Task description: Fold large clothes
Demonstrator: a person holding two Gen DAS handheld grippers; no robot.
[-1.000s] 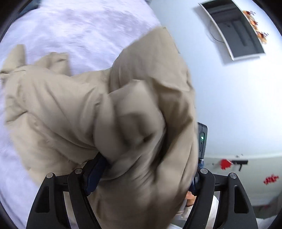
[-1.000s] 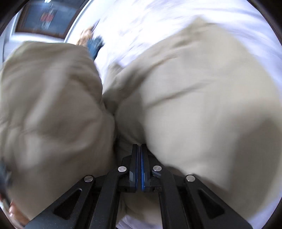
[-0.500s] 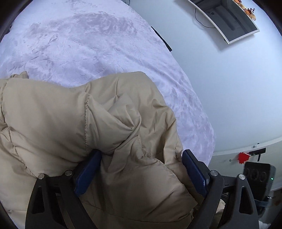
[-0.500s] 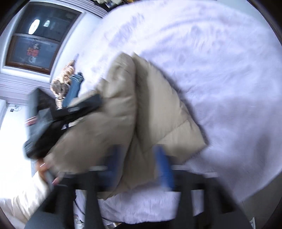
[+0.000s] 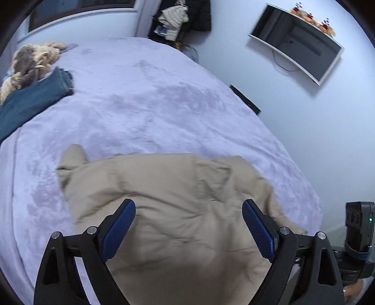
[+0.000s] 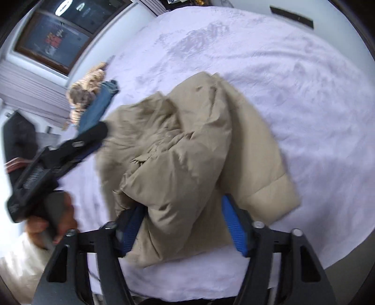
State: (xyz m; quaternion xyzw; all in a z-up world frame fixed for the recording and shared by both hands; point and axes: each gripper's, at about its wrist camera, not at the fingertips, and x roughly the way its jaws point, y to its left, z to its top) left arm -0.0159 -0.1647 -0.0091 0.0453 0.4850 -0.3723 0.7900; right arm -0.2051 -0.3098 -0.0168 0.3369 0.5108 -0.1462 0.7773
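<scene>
Your beige puffer jacket [image 5: 178, 211] lies in a loose heap at the near edge of the bed [image 5: 145, 110], roughly midway along that edge, and right now nothing has hold of it. Your left gripper [image 5: 188, 225] hangs over it with the jaws spread wide, blue pads clear of the cloth on both sides. Your right gripper [image 6: 182, 223] has its jaws spread too; a padded fold bulges up between them, and it does not look pinched, though the left pad is partly hidden by fabric.

Expect this thing to be light but bulky: quilted, puffy, soft, springing back when you press it, with a smooth shell that will likely slip through a shallow bite. Go for a stitched hem or a cuff, like the flat quilted end [image 6: 269, 187] lying toward the right edge, rather than the fat middle.

Count with me: one jacket, two grippers. At the far left corner, one pair of folded jeans [image 5: 30, 101] and one furry tan bundle [image 5: 28, 63] touching it. One wall screen [image 5: 295, 40] beyond the right edge, and some clothes [image 5: 173, 18] hanging past the far edge
</scene>
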